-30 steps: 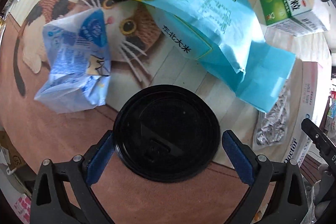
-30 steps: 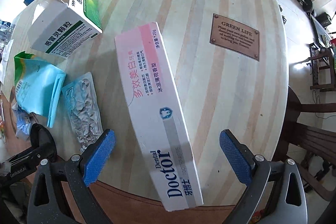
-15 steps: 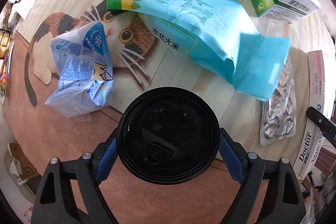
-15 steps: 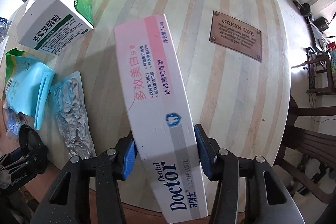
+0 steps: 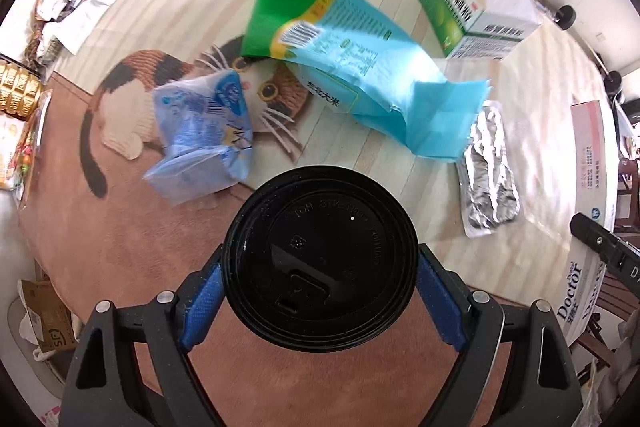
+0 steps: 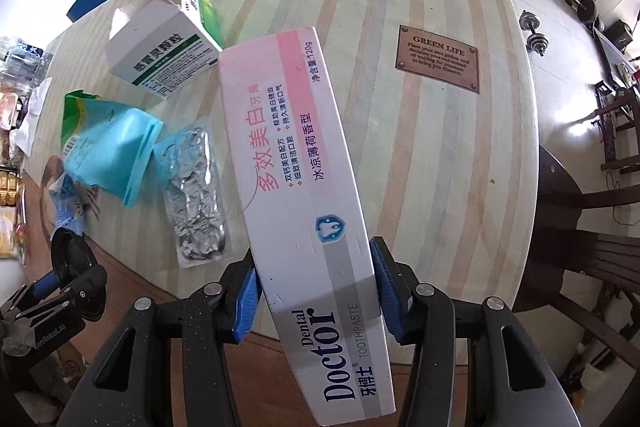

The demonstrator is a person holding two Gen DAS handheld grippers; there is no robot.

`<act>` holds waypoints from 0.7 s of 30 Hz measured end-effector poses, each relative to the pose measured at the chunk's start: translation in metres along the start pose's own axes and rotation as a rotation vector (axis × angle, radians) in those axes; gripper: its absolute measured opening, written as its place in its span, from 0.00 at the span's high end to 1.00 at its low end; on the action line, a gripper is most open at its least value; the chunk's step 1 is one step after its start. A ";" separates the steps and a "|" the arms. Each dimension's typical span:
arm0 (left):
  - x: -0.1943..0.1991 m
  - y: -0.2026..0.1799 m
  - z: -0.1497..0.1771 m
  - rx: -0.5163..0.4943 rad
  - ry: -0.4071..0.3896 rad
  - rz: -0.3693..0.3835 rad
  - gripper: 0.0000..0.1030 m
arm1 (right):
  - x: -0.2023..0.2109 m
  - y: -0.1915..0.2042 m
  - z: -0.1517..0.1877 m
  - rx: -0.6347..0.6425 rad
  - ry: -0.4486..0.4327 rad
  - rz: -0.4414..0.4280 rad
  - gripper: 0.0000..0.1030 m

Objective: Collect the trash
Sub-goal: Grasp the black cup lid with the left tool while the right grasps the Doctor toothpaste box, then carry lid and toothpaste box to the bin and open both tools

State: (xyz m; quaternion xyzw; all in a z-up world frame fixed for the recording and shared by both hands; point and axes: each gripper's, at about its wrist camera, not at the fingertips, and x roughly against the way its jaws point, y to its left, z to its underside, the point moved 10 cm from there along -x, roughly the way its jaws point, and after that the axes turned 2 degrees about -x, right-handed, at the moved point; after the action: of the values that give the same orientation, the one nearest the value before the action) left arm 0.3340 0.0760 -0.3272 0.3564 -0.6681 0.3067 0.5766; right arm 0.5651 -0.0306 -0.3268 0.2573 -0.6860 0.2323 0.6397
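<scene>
I've got both jaws closed on trash: left gripper (image 5: 320,291) pinches the black cup lid (image 5: 320,259) across its rim w/ the blue pads on either side, right gripper (image 6: 316,291) clamps the toothpaste box (image 6: 296,195) near its lower end, the long end sticking out over the bench (image 6: 420,131). To do this lift well I'd keep the squeeze steady and raise straight up — the box is gripped off-centre, so it will prob. want to droop or twist; slow wrist moves, no swinging near the other litter. Lid is thin, likely slippery, so I'd avoid tilting it. Readable text: box says "Dental Doctor TOOTHPASTE", "120g" plus Chinese print; bench plaque (image 6: 438,57) reads "GREEN LIFE". Green medicine box (image 5: 476,23), blue-green pouch (image 5: 360,67), foil pack (image 5: 488,171) & crumpled blue wrapper (image 5: 204,131) lie on the bench — their print is too blurred to read.
</scene>
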 end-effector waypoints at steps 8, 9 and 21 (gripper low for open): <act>0.065 0.032 0.039 0.019 -0.108 0.057 0.15 | 0.062 0.043 0.049 0.032 -0.061 -0.089 0.49; 0.072 0.040 0.046 0.024 -0.122 0.065 0.15 | 0.072 0.050 0.059 0.036 -0.069 -0.101 0.49; 0.114 0.153 0.196 0.056 -0.134 0.071 0.15 | 0.120 0.164 0.255 0.079 -0.121 -0.217 0.49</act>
State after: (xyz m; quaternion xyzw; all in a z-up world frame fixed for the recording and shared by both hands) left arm 0.0901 -0.0132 -0.2434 0.3684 -0.7086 0.3211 0.5090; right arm 0.2593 -0.0784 -0.2244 0.3684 -0.6818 0.1726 0.6080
